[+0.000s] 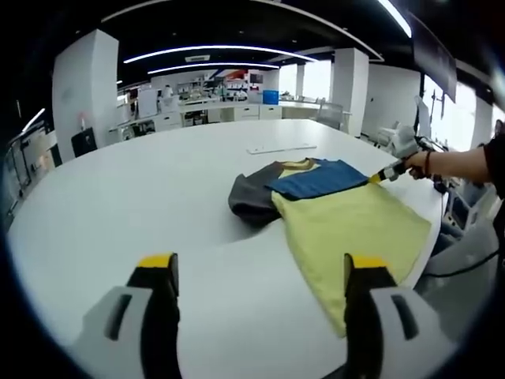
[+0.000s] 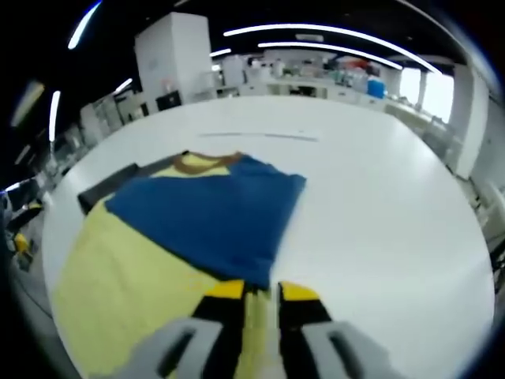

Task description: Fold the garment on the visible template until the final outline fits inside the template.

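Note:
A garment lies on the white table (image 1: 118, 205): a yellow body (image 1: 355, 229), a blue part (image 1: 319, 180) folded across its upper half, and a bunched grey sleeve (image 1: 248, 197). My left gripper (image 1: 260, 272) is open and holds nothing, hovering short of the yellow hem. My right gripper (image 1: 385, 172), held by a person's hand, sits at the blue part's right corner. In the right gripper view the blue part (image 2: 213, 213) spreads over the yellow body (image 2: 118, 292), and the right gripper (image 2: 261, 294) is shut on the cloth at the blue corner. A brown collar (image 2: 207, 163) shows beyond.
A thin pale strip (image 1: 280, 148) lies flat on the table beyond the garment; it is also in the right gripper view (image 2: 260, 136). The table edge (image 1: 430, 237) runs close to the garment's right side. Desks and pillars stand far behind.

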`<state>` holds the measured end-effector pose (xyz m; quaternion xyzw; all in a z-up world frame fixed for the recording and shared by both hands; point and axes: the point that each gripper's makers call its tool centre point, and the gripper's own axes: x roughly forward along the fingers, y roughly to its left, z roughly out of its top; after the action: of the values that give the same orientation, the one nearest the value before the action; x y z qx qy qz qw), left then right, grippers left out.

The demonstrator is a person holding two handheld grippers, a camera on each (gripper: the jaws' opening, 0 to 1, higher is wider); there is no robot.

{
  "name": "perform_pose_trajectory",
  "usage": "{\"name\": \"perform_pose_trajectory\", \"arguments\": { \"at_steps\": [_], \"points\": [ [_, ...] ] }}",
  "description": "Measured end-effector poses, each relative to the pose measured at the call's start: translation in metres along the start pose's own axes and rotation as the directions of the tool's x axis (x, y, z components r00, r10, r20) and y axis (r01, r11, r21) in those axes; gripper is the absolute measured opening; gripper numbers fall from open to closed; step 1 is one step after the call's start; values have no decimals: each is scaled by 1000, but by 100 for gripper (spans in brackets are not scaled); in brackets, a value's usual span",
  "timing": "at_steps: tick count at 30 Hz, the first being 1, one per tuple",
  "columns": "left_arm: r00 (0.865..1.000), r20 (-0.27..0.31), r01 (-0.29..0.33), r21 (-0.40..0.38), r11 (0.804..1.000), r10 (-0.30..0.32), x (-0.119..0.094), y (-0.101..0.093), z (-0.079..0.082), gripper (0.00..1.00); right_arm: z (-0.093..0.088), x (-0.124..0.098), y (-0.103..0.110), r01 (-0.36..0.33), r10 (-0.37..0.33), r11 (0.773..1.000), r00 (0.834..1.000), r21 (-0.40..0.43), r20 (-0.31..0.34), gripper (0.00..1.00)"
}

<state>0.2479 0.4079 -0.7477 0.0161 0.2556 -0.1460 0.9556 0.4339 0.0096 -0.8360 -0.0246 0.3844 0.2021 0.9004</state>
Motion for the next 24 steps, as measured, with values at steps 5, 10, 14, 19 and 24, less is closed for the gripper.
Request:
{"name": "perform_pose_trajectory", "arguments": {
  "at_steps": [5,10,14,19,24],
  "points": [
    [1000,12,-20,-12,1000,20,8,6,5,76,12,-8,10,-52,53,998,998,-25,38,54],
    [998,44,-49,-77,996,53,19,19,7,72,29,-19,30,-142,146,989,983,-44,109,73],
    [997,35,-60,-68,996,63,27,22,6,71,33,-34,47,-198,206,977,971,-79,121,82],
    [997,43,-68,-78,995,71,36,29,9,64,35,-52,67,-259,274,958,952,-121,134,95],
    [998,16,-53,-84,995,55,49,34,10,52,30,-71,84,-296,318,940,941,-168,120,99]
  ]
}}
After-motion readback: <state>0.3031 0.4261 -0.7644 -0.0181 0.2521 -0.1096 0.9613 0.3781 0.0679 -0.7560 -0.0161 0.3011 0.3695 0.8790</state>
